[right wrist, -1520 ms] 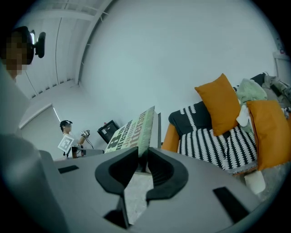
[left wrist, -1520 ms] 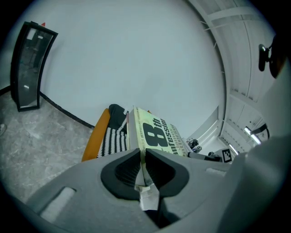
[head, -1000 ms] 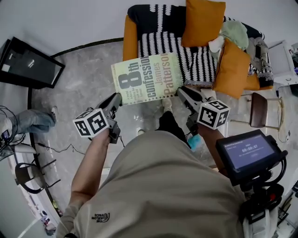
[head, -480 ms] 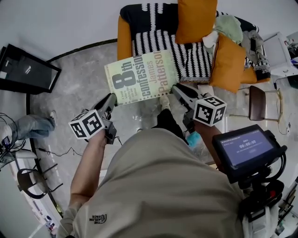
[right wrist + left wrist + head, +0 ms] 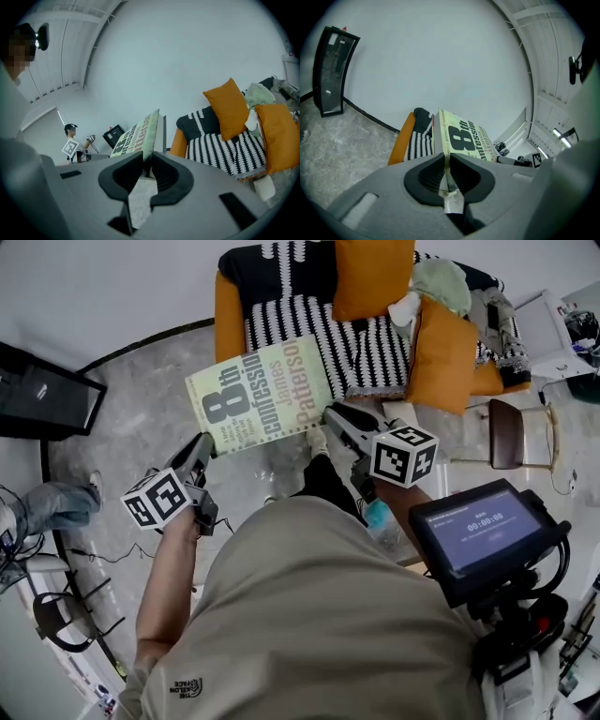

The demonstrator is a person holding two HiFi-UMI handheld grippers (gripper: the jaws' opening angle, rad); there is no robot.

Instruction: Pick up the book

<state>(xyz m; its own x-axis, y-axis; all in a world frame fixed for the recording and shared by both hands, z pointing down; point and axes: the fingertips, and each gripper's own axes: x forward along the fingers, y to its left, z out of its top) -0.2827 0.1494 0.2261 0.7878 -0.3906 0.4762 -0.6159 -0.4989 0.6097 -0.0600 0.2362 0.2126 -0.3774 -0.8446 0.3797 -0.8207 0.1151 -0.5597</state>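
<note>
While pale-green paperback book (image 5: pixel 261 395) is aloft | left gripper (image 5: pixel 203 443) clenched on its 7 o'clock corner | right gripper (image 5: pixel 331 414) clenched at 4 o'clock | step: lift looks done | next: hold level

Grey marble floor (image 5: pixel 141 418), white wall (image 5: pixel 112 287), striped sofa (image 5: pixel 291 320) with orange cushions (image 5: pixel 372 277).

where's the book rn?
Head view, upper centre: the book hangs in the air, clamped between the left gripper and the right gripper, in front of the striped sofa.
</note>
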